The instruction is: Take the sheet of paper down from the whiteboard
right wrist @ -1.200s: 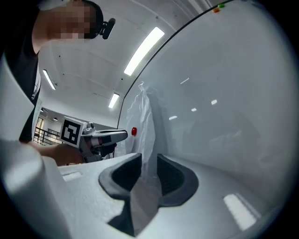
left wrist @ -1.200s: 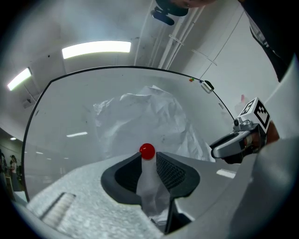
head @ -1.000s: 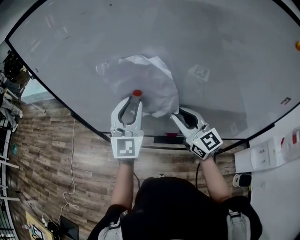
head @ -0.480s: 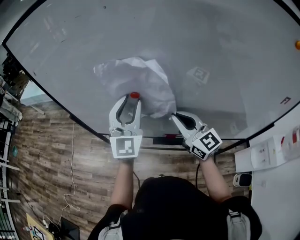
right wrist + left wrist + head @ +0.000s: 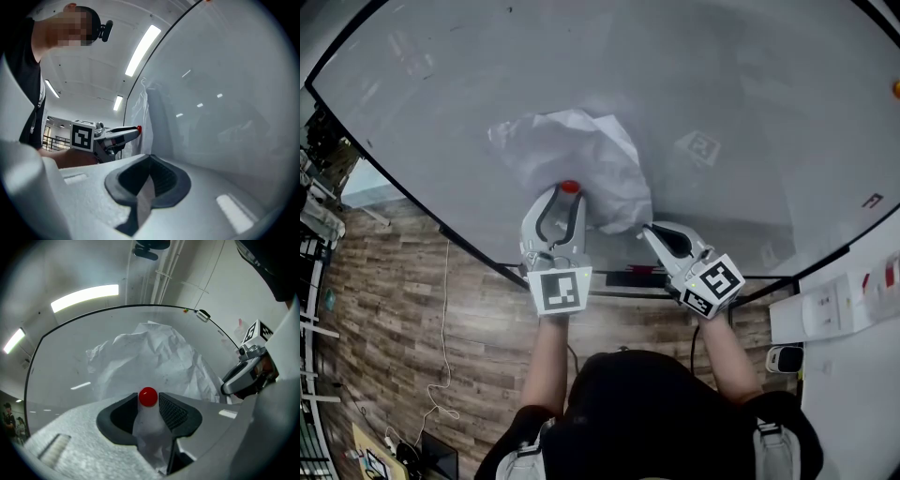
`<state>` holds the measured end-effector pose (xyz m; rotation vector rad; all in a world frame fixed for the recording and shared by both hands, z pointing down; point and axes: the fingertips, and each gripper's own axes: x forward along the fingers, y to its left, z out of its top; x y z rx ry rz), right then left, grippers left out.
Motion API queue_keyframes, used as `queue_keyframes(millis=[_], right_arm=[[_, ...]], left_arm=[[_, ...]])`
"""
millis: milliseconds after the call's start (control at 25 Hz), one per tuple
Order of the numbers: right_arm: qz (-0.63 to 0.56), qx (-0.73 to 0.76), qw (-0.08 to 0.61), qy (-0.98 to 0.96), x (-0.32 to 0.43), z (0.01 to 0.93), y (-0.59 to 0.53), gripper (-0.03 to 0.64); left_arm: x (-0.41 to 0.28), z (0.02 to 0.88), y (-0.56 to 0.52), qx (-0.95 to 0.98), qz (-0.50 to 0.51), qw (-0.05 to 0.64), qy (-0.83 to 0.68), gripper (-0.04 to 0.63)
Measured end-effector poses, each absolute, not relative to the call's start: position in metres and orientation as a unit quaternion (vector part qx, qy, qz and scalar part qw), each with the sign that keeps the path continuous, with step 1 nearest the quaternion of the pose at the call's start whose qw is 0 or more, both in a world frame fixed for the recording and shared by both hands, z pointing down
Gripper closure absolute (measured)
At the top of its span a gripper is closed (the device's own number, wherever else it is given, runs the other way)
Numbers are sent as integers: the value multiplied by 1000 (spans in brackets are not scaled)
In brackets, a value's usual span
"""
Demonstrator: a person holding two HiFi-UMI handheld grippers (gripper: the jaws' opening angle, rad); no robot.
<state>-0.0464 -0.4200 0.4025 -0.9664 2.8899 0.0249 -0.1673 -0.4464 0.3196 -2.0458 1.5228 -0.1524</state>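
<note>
Right gripper (image 5: 149,161): jaws have just been closing and are now together, clamped on a thin strip of the paper (image 5: 581,159) at its lower right corner. The strip runs down between the pads in the right gripper view.

Left gripper (image 5: 148,398): jaws have just been opening and stand apart. The red magnet (image 5: 148,396) sits right between the tips, with paper showing in the gap behind it. Can't tell if the pads touch the magnet; it looks like a bracket rather than a grip.

Paper: crumpled and on the whiteboard (image 5: 722,84), pinned by that magnet near its lower edge. From the right gripper's corner it spreads up the board and to the left in the head view.

Key relation: the magnet lies dead ahead of the left jaws, at the tips, and the left hand is the nearer one to it. Judgement: the left gripper needs to close on the magnet and pull it off the board while the right one keeps the corner, or the sheet drops.

Hard to see:
- The clamped corner is hidden under the right gripper in the head view.
- The crumpling hides the paper's true outline and long axis.
- No other magnet shows on the sheet; folds could cover one.
- Small items on the tray below the board are too small to name.
</note>
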Motion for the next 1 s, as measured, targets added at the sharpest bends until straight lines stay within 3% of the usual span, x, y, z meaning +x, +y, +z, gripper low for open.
queue_keyframes(millis=[1000], right_arm=[[4,-319,46,947,-47,407,-420,612]], left_arm=[[-167,318,-449,-753,-67,305,579,465]])
